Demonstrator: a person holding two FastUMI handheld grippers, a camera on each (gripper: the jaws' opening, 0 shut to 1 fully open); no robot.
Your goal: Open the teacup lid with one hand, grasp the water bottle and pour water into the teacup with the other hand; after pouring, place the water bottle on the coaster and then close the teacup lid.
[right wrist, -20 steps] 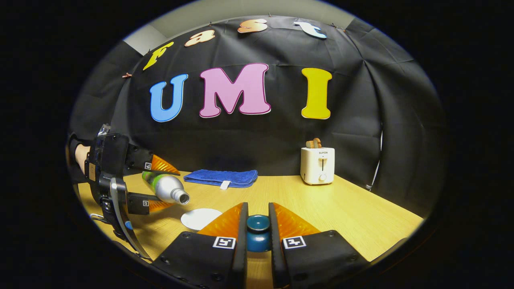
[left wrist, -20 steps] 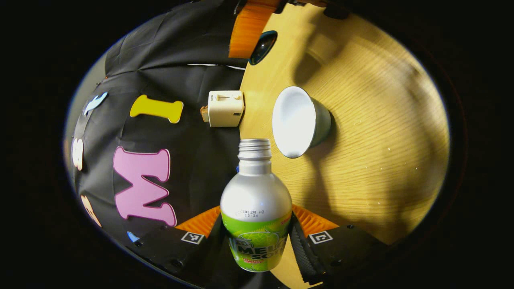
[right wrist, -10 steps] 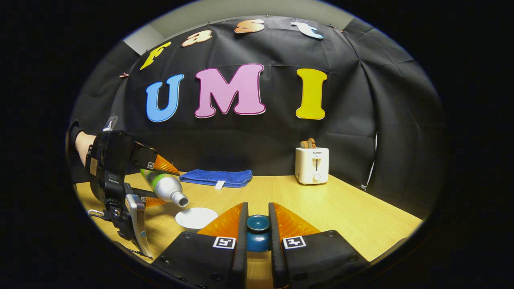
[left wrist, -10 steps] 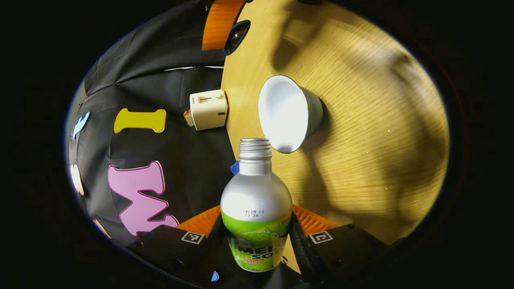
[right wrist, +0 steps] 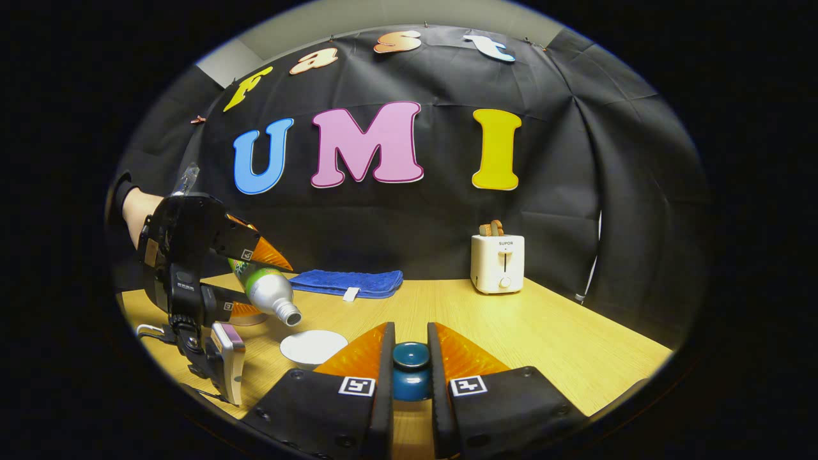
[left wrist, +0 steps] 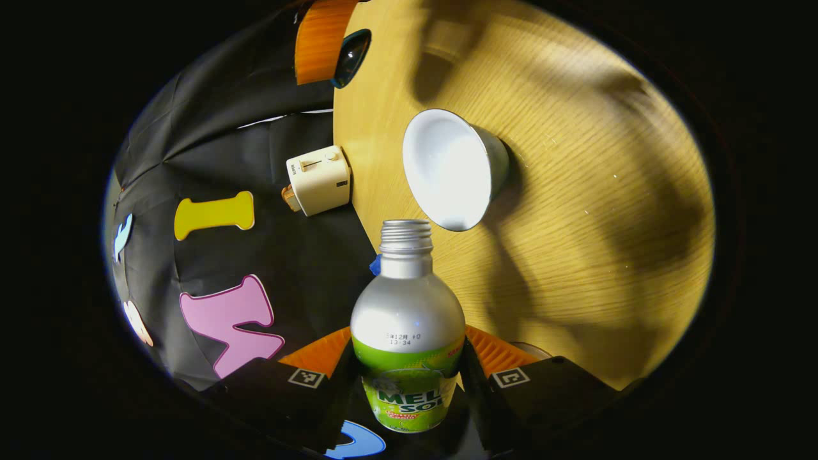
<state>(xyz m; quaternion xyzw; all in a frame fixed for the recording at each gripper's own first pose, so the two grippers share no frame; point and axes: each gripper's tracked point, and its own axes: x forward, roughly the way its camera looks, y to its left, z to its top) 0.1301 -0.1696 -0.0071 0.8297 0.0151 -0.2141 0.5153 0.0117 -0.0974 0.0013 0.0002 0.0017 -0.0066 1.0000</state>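
My left gripper (left wrist: 407, 350) is shut on a water bottle (left wrist: 407, 319) with a silver shoulder and a green label. Its uncapped mouth (left wrist: 406, 229) points just beside the open teacup (left wrist: 450, 169), whose inside looks white. In the right gripper view the bottle (right wrist: 276, 299) tilts mouth-down over the teacup (right wrist: 313, 347), held by the left gripper (right wrist: 265, 287) and a hand (right wrist: 135, 214). My right gripper (right wrist: 410, 345) is shut on the dark blue teacup lid (right wrist: 410, 377), held above the table to the right of the cup. In the left gripper view that lid (left wrist: 350, 54) shows at the top.
A cream toaster (right wrist: 497, 263) stands at the back right of the wooden table (right wrist: 562, 345). A folded blue cloth (right wrist: 348, 283) lies at the back centre. A round brownish disc (right wrist: 249, 317), perhaps the coaster, lies under the tilted bottle.
The left gripper has risen and rolled, tipping the bottle's mouth more steeply down toward the teacup. The right gripper and the lid have stayed almost still.
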